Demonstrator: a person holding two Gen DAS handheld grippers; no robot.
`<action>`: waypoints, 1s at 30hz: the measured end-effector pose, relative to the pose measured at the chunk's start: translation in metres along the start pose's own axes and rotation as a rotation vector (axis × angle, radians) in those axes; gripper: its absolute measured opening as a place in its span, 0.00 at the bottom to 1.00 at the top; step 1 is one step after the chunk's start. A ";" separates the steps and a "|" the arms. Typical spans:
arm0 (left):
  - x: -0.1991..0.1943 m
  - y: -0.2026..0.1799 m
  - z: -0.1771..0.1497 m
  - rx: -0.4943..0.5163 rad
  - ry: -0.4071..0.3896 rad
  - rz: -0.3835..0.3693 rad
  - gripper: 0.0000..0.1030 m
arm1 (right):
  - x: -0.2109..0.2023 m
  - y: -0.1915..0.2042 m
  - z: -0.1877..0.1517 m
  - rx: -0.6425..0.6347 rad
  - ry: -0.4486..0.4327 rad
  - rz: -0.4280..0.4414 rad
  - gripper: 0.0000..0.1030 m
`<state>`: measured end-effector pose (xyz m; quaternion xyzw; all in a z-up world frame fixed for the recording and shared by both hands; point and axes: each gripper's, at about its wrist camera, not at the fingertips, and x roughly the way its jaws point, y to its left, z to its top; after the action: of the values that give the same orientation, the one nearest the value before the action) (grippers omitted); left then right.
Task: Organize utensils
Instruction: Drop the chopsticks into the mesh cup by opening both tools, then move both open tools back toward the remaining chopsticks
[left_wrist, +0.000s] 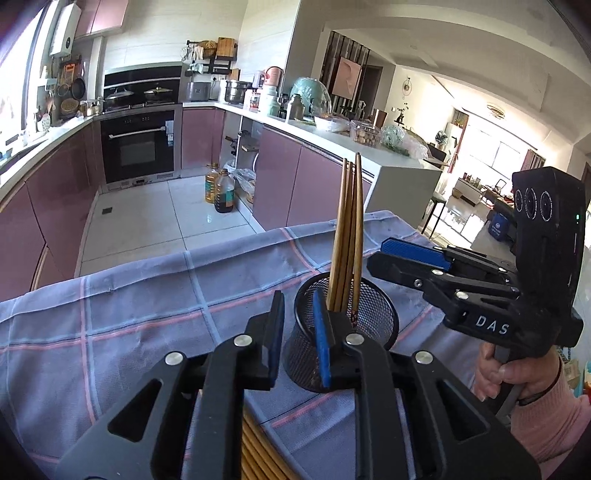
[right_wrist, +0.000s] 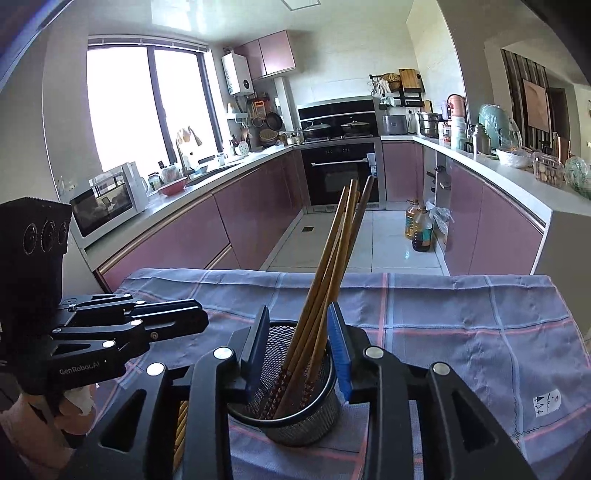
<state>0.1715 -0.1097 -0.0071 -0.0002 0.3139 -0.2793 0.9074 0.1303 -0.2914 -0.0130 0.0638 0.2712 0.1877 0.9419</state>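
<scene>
On the cloth-covered counter (right_wrist: 461, 332) | brown wooden chopsticks (right_wrist: 325, 280) stand in black mesh cup (right_wrist: 295, 413) — we see more loose (left_wrist: 255, 446) | both fingers parted, gripping nothing — left gripper (left_wrist: 299, 339), right gripper (right_wrist: 299, 347).

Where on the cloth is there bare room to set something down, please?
Bare cloth lies right of the mesh cup, out to the cloth's edge, and behind it. It is crowded around the cup, and loose chopsticks lie at the near edge.
</scene>
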 end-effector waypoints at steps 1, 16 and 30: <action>-0.008 0.002 -0.005 0.008 -0.011 0.010 0.19 | -0.006 0.003 -0.001 -0.004 -0.011 0.015 0.31; -0.042 0.034 -0.107 -0.008 0.129 0.100 0.28 | 0.012 0.077 -0.075 -0.067 0.196 0.221 0.42; -0.022 0.038 -0.148 -0.027 0.229 0.121 0.28 | 0.053 0.098 -0.108 -0.050 0.339 0.176 0.41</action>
<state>0.0915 -0.0405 -0.1201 0.0385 0.4187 -0.2180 0.8807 0.0823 -0.1788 -0.1083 0.0313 0.4143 0.2842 0.8641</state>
